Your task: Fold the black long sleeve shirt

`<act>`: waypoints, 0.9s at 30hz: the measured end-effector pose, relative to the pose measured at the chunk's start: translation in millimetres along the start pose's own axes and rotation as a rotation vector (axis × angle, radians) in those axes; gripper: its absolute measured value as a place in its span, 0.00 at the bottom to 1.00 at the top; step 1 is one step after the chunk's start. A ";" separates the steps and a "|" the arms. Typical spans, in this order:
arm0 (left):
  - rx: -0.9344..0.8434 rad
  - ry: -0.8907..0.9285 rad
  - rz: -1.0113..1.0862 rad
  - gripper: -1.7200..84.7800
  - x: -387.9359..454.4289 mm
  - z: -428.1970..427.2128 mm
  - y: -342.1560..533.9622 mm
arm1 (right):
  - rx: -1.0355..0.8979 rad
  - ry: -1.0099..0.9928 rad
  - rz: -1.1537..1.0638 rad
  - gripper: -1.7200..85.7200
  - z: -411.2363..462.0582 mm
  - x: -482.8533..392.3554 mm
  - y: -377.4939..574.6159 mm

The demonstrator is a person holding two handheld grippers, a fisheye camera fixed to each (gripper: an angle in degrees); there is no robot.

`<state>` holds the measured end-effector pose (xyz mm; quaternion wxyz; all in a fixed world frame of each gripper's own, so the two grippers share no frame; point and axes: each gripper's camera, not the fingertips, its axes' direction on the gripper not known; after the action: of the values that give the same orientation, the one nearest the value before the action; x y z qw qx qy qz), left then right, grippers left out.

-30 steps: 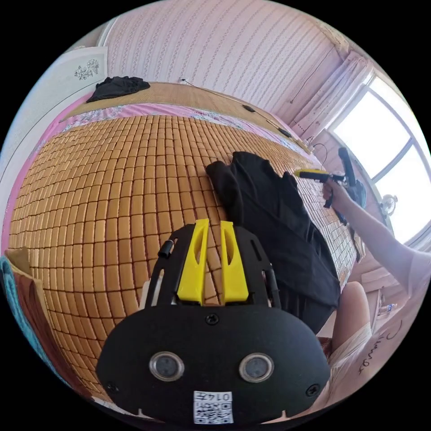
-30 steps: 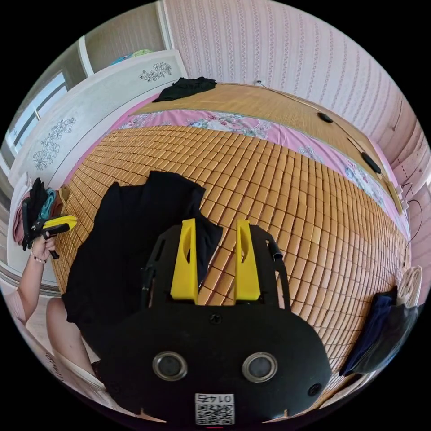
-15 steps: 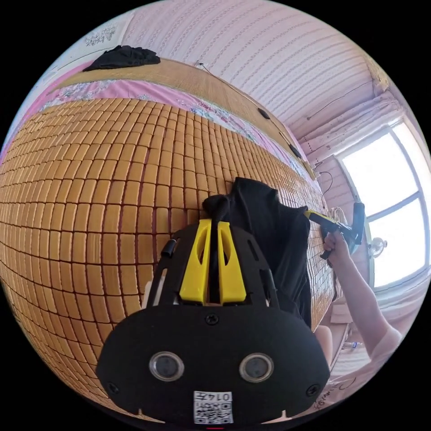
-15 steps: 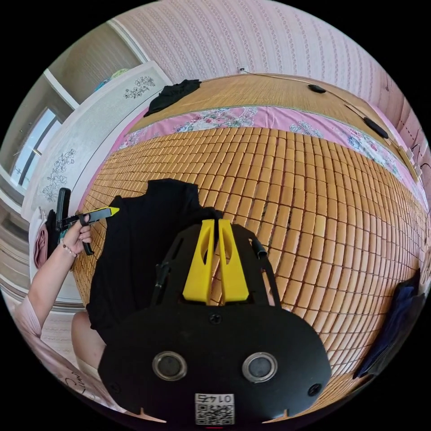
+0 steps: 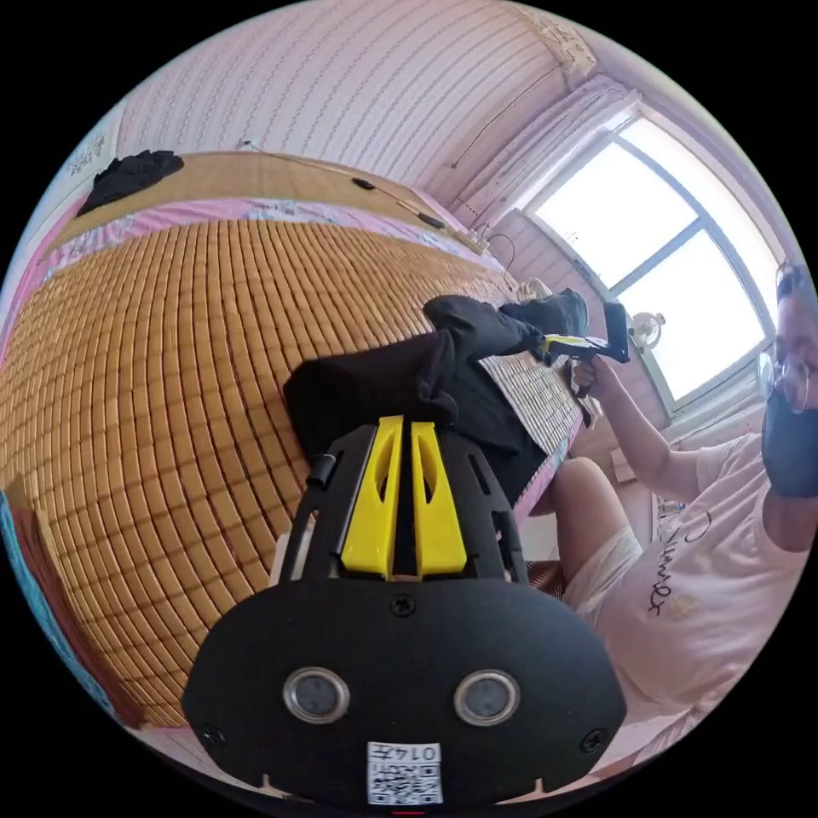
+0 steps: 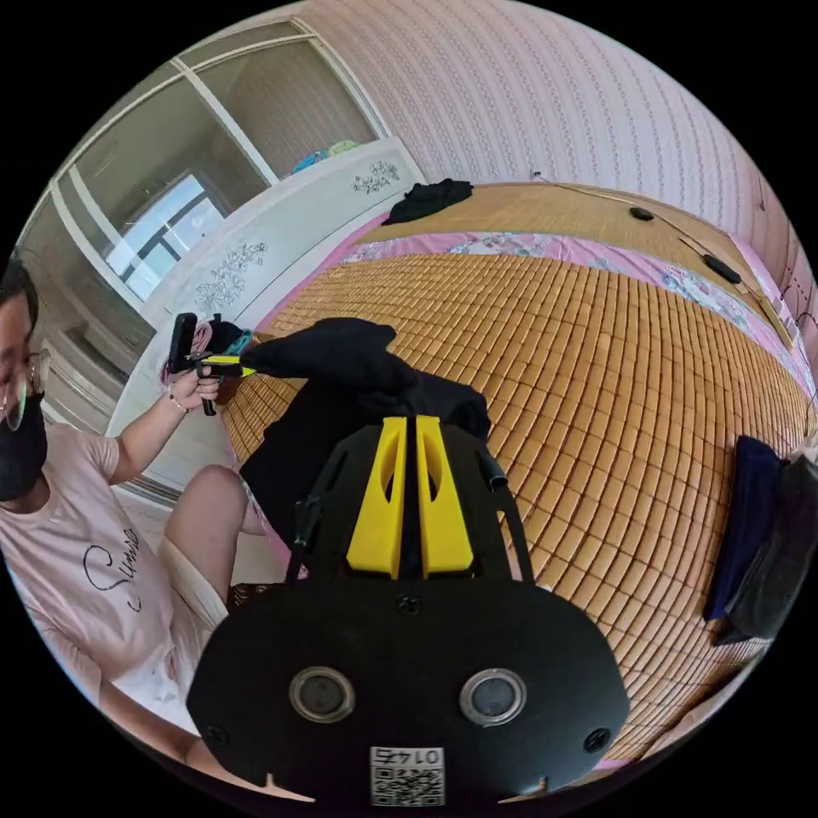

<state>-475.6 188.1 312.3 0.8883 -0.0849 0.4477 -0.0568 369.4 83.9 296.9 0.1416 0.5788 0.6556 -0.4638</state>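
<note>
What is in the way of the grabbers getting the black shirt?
Nothing visible: the left gripper and the right gripper are each shut on the black shirt, lifting it above the bamboo mat.

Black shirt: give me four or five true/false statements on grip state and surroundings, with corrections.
1. Both grippers are shut on the black shirt. True: left gripper and right gripper each clamp dark cloth.
2. The shirt lies flat on the bamboo mat. False: part is lifted and stretched between the grippers.
3. Another dark garment sits at the far end of the bed. True.
4. The mat is blue. False: it is orange-brown.
5. Dark folded clothes lie at the mat's edge in the right gripper view. True.
</note>
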 end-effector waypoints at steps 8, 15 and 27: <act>-0.123 -0.139 -0.205 0.03 19.0 37.0 119.6 | -0.174 0.175 0.189 0.04 37.9 -26.4 116.8; -0.036 -0.171 0.026 0.08 98.1 65.0 90.9 | -0.046 0.176 -0.031 0.13 45.6 -93.0 72.9; -0.191 -0.042 0.024 0.01 110.3 146.8 100.2 | -0.156 0.106 -0.159 0.02 52.8 -122.9 107.7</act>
<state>-289.6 281.3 291.2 0.8860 -0.1648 0.4334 -0.0013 482.3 -44.8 310.0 0.1142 0.5358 0.7401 -0.3900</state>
